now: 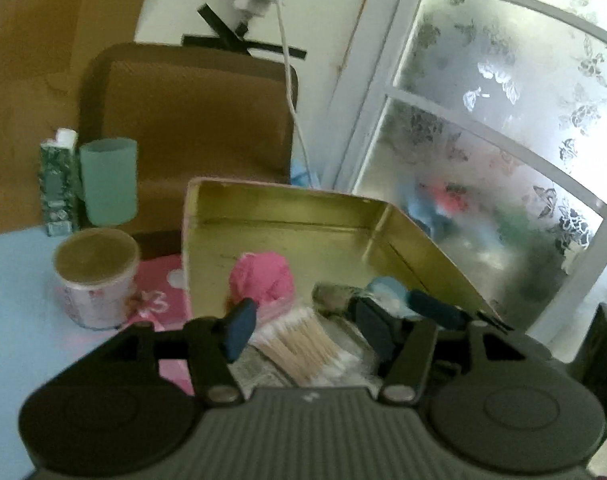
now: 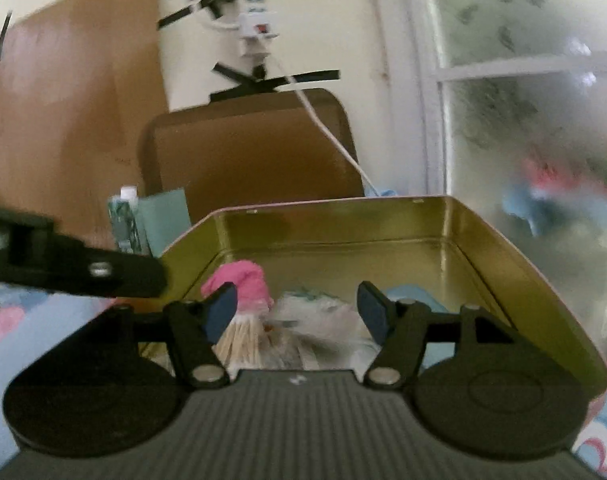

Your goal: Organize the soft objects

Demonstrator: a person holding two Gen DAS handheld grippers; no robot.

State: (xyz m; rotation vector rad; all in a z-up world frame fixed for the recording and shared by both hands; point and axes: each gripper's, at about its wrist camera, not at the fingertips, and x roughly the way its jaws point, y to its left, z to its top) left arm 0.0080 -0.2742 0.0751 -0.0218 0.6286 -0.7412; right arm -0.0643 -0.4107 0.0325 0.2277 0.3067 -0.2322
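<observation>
An open gold tin box [image 1: 287,210] holds a pink soft ball [image 1: 263,278], a bag of cotton swabs [image 1: 303,344] and a pale blue soft item [image 1: 389,290]. My left gripper [image 1: 307,330] is open just above the swabs at the box's near edge. A dark blue finger [image 1: 435,308] of the right gripper reaches in from the right beside the blue item. In the right wrist view the box [image 2: 383,220] lies ahead; my right gripper [image 2: 297,316] is open over the swabs [image 2: 243,340] and a clear bag [image 2: 319,320], with the pink ball [image 2: 243,280] behind.
A round lidded tub [image 1: 95,276], a teal cup [image 1: 109,182] and a patterned tube [image 1: 57,188] stand left of the box. A brown cushion [image 1: 191,116] and a white cable [image 1: 291,92] are behind. A frosted window [image 1: 503,140] is at right.
</observation>
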